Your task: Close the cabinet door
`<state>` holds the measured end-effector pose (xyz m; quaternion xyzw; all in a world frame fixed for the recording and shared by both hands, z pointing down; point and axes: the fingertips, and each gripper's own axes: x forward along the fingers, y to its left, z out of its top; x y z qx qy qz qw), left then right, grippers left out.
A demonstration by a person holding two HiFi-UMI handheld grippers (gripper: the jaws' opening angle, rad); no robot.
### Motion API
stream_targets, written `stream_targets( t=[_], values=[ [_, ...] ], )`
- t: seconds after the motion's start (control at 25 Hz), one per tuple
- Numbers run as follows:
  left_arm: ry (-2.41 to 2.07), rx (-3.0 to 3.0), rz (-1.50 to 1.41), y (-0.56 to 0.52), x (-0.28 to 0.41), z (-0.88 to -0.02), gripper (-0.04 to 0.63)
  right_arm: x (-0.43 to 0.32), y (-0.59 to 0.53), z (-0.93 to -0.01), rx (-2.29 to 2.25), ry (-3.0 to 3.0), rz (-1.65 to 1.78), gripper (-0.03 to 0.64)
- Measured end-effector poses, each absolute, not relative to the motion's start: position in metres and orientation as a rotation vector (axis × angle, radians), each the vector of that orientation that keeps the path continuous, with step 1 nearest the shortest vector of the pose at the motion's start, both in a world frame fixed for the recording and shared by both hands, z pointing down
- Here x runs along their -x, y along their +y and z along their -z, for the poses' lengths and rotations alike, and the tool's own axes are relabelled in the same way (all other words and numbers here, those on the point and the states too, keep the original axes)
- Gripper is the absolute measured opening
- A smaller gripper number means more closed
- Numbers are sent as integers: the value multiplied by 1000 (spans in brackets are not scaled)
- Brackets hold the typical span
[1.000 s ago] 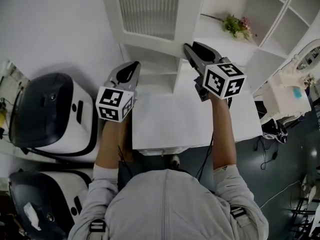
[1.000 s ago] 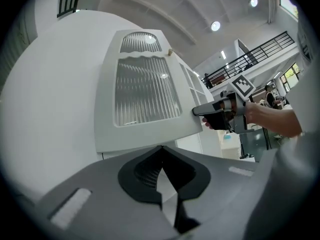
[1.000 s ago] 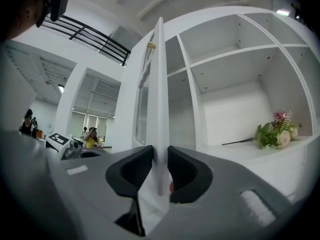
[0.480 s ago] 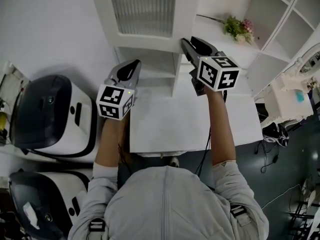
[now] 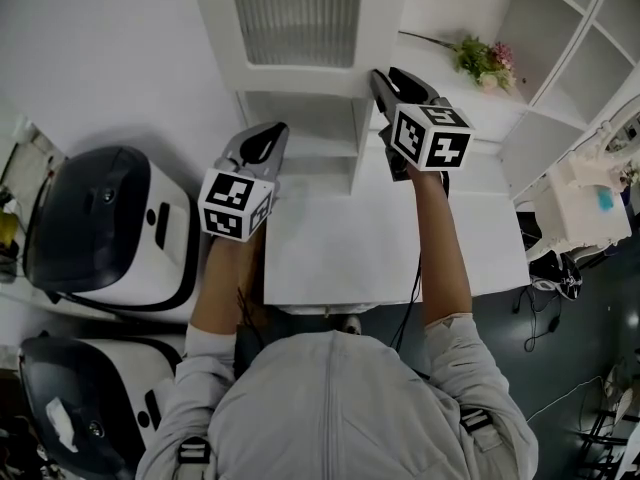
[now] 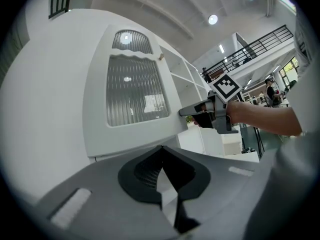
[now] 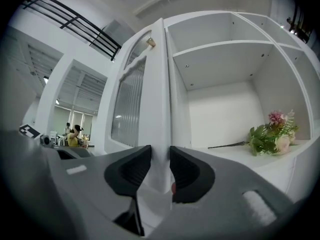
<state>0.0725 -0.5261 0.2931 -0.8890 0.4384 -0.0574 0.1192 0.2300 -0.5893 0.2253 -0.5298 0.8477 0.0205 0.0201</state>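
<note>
The white cabinet door with a ribbed glass pane stands open, swung out from the shelved cabinet. My right gripper is at the door's free edge. In the right gripper view the door runs between the jaws of the right gripper. Those jaws have just been opening; the pads flank the edge closely without clear pressure. A small knob sits high on the door. My left gripper hangs left of the door, shut and empty. It faces the door's pane and sees the right gripper.
A white table lies under both arms. Two white-and-black machines stand at the left. Pink flowers lie on a cabinet shelf. Cables and a white device are on the floor at the right.
The right gripper has moved away from me along with the door's edge, and the door now looks squarer in the head view. The left gripper has stayed put.
</note>
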Motion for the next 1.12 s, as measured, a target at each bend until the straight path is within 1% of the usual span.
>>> stream_targets(
  t=[0.68,1.12],
  values=[
    [1229,2624,209,-532,-82,-299,17,-231,-622,-224,1699,2637,-51,108],
    [1271,2617,212,-533,-73,-302,17,-231,-631,-223,1752,2618,-76,104]
  ],
)
